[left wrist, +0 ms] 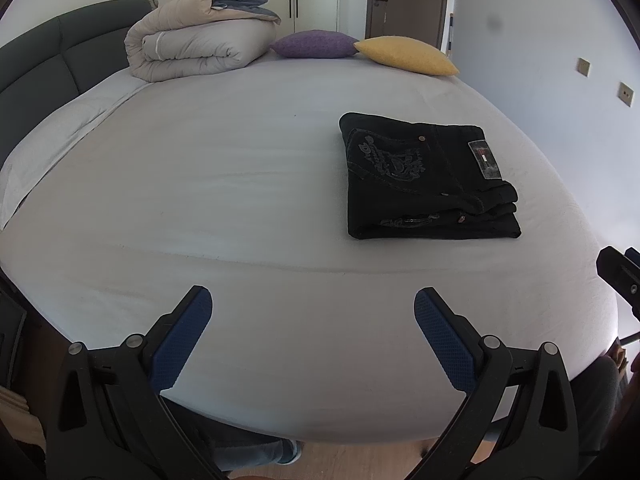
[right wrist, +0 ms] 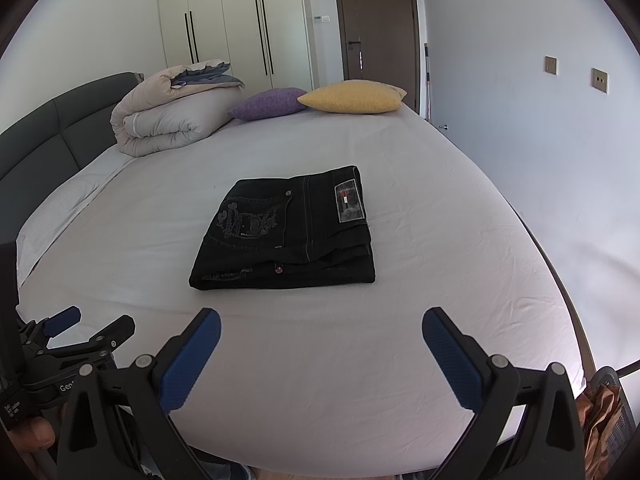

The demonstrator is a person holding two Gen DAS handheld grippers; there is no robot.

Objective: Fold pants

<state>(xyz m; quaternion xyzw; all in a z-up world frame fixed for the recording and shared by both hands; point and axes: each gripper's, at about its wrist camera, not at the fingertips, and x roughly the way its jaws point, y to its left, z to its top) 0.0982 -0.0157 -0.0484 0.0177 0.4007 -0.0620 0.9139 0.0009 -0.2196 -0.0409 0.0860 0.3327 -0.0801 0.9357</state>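
Black jeans (left wrist: 428, 180) lie folded into a compact stack on the white bed sheet (left wrist: 240, 200), waistband patch and embroidered pocket on top. In the right wrist view the pants (right wrist: 288, 232) sit straight ahead, mid-bed. My left gripper (left wrist: 313, 300) is open and empty, held above the bed's near edge, left of and nearer than the pants. My right gripper (right wrist: 321, 320) is open and empty, just short of the pants' near edge. The left gripper also shows at the left of the right wrist view (right wrist: 88, 328).
A rolled beige duvet (left wrist: 196, 40), a purple pillow (left wrist: 316, 44) and a yellow pillow (left wrist: 408, 56) lie at the far end of the bed. A dark headboard (left wrist: 48, 60) runs along the left. A wall is on the right; wardrobes and a door stand behind.
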